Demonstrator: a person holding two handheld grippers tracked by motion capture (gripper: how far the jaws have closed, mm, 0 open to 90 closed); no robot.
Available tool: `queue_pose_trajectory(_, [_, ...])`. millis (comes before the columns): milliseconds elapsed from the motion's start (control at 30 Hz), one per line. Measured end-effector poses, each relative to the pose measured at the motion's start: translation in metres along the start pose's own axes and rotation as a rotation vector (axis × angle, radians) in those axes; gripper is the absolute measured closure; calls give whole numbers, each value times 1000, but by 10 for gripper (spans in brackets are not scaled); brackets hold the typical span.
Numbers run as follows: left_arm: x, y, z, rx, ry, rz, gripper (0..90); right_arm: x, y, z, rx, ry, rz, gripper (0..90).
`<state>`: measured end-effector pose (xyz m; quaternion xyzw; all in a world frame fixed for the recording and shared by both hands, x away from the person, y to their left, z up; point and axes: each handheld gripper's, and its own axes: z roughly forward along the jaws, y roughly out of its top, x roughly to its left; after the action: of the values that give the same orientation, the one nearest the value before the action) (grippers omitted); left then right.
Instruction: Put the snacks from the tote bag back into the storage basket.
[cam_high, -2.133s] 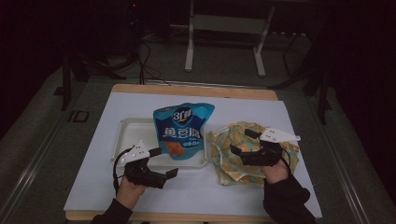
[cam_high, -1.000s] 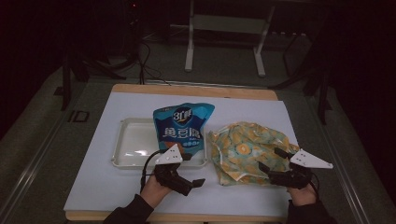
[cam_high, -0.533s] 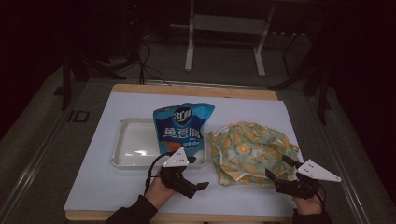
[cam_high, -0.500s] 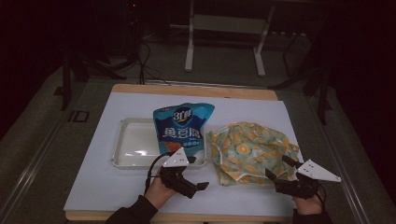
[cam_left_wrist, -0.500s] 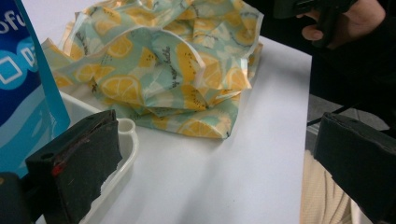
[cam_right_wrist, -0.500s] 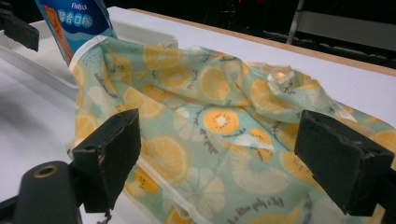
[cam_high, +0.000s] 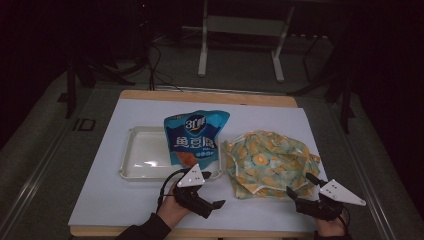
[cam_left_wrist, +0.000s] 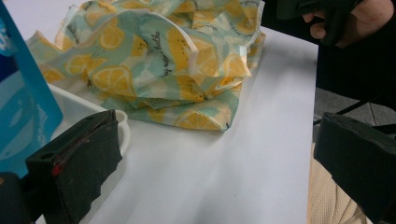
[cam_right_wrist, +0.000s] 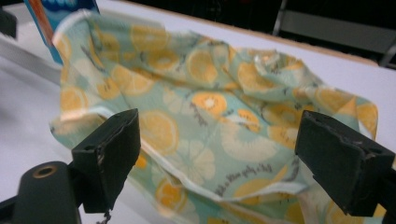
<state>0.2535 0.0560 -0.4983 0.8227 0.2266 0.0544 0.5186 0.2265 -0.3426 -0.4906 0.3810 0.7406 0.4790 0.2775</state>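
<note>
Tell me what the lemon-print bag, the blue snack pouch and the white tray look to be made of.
Lemon-print bag: soft woven cloth, matte; it crumples into folds with stitched hems. Blue snack pouch: likely plastic film, glossy, with printed graphics and light glare. White tray: probably hard plastic, smooth and shiny, with a moulded rounded rim.

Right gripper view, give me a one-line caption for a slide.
Open right gripper faces the lemon-print cloth lying crumpled on the white table.

Two black grippers, left gripper (cam_high: 212, 204) and right gripper (cam_high: 299, 188), each topped by a grey three-cornered plate and trailing a black cable; blocky foam-like jaws; dark sleeves at the wrists.
</note>
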Motion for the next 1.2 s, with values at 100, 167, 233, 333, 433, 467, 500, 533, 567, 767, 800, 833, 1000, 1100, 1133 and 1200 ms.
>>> queue_pose_trajectory(100, [-1,-1,2,1,1,6,10,1,2,-1,-21,-12,-5,140])
queue_pose_trajectory(167, [-3,-1,5,4,-4,15,10,0,4,-3,-47,-23,-2,140])
queue_pose_trajectory(233, [-4,-2,7,6,-12,15,10,0,5,-3,-60,-35,-1,140])
queue_pose_trajectory(333, [-5,-2,7,2,-13,18,9,-1,6,-2,-60,-51,-2,140])
queue_pose_trajectory(433, [-5,-1,6,-3,-7,15,9,-1,6,0,-59,-43,7,140])
queue_pose_trajectory(467, [-4,-1,5,-7,-2,13,10,0,6,0,-64,-43,11,140])
queue_pose_trajectory(500, [-4,-1,4,-10,-2,10,10,0,6,0,-68,-29,24,140])
queue_pose_trajectory(533, [-3,-2,4,-10,1,8,10,0,7,0,-73,-22,30,140])
queue_pose_trajectory(567, [-3,-2,4,-10,1,8,10,0,7,0,-80,-26,32,140])
queue_pose_trajectory(767, [-2,-4,2,-6,4,6,10,-1,7,0,-93,-30,57,140])
queue_pose_trajectory(800, [-3,-5,2,-1,7,11,10,-1,6,0,-90,-32,54,140])
queue_pose_trajectory(833, [-4,-5,3,0,8,13,10,-1,6,1,-86,-33,53,140])
queue_pose_trajectory(1000, [-6,-5,2,-3,6,17,10,-1,6,1,-83,-26,58,140])
queue_pose_trajectory(1100, [-5,-6,1,-9,7,17,10,-2,5,1,-88,-29,65,140])
queue_pose_trajectory(1133, [-5,-6,1,-11,9,17,10,-3,5,0,-95,-29,64,140])
queue_pose_trajectory(1200, [-4,-6,0,-20,17,16,9,-3,5,-1,-100,-31,60,140])
